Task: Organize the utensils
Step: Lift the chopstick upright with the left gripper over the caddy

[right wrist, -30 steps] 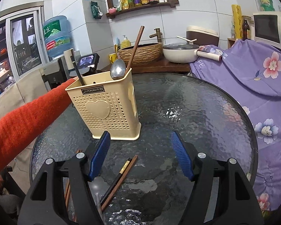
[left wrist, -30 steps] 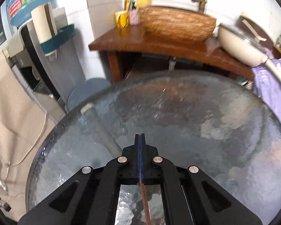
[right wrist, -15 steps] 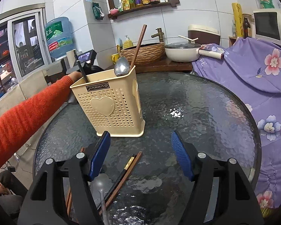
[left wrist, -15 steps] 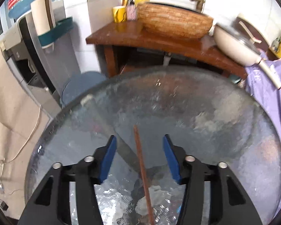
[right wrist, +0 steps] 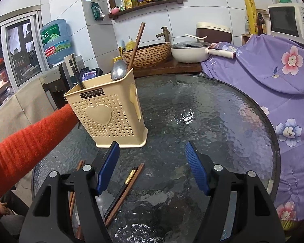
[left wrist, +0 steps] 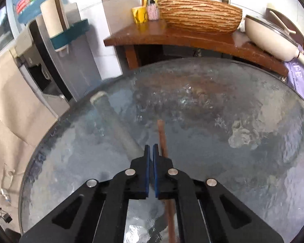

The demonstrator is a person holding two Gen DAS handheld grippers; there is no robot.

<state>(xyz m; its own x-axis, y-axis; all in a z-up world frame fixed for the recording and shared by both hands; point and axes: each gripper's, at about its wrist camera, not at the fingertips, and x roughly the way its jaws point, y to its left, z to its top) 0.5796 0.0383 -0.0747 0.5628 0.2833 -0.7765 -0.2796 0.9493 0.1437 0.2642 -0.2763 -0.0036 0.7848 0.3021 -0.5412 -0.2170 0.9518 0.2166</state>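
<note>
Two grippers, neither holding anything. The left gripper [left wrist: 151,148] has just closed its jaws flat together with nothing between them. A brown chopstick [left wrist: 162,137] runs past just outside its right jaw, free of the pads. This is probably the tall stick leaning out of the beige holder [right wrist: 107,113] in the right view.

The right gripper [right wrist: 152,144] stands wide open and empty over the glass table [right wrist: 212,121].

- **Holder:** at 11 o'clock from the right gripper. It already has a metal spoon [right wrist: 118,70] and a black chopstick [right wrist: 76,75] in it.
- **Still to sort:** a loose chopstick pair [right wrist: 129,179] lies on the table at about 7 o'clock of the right gripper, just beside its left finger. More sticks [right wrist: 79,166] lie further out toward 9 o'clock.
- **Left arm:** the orange sleeve [right wrist: 30,141] reaches behind the holder.

Likely step: pick up the next pair.

- Shift the right gripper toward 7 o'clock and straddle both sticks across their length near mid-shaft.
- Press the pads low, because the textured glass is slippery.
- Close slowly so the sticks don't scissor apart.
- Draw the left arm away from the holder before dropping them in.
</note>
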